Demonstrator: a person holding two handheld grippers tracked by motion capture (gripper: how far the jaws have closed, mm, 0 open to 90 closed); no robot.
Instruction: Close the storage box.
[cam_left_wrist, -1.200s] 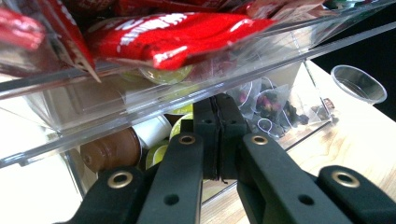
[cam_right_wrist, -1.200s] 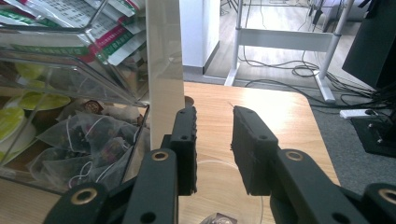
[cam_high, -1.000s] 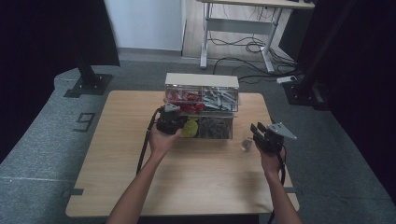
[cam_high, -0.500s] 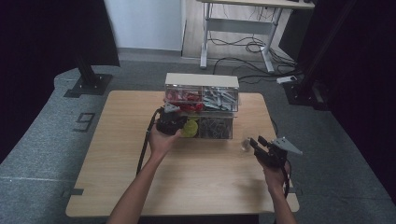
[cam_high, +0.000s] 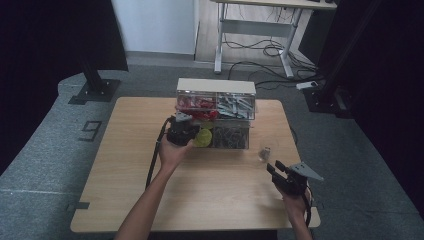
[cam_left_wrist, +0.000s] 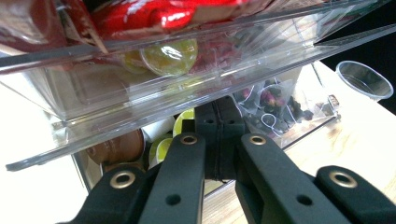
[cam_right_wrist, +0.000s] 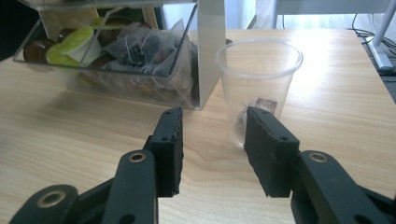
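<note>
Currently: left gripper (cam_high: 183, 131) clamped tight at organizer (cam_high: 216, 113) drawer; right gripper (cam_right_wrist: 212, 140) half open, empty, near cup (cam_right_wrist: 258, 81).

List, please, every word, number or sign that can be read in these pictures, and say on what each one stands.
"9": a dark mark on the grey floor, left of the table.
Tag inside the cup, a small square: print too blurred to read.
Red packets in the organiser's upper drawer: no print legible.
Capsules and tea bags: no text can be made out.
</note>
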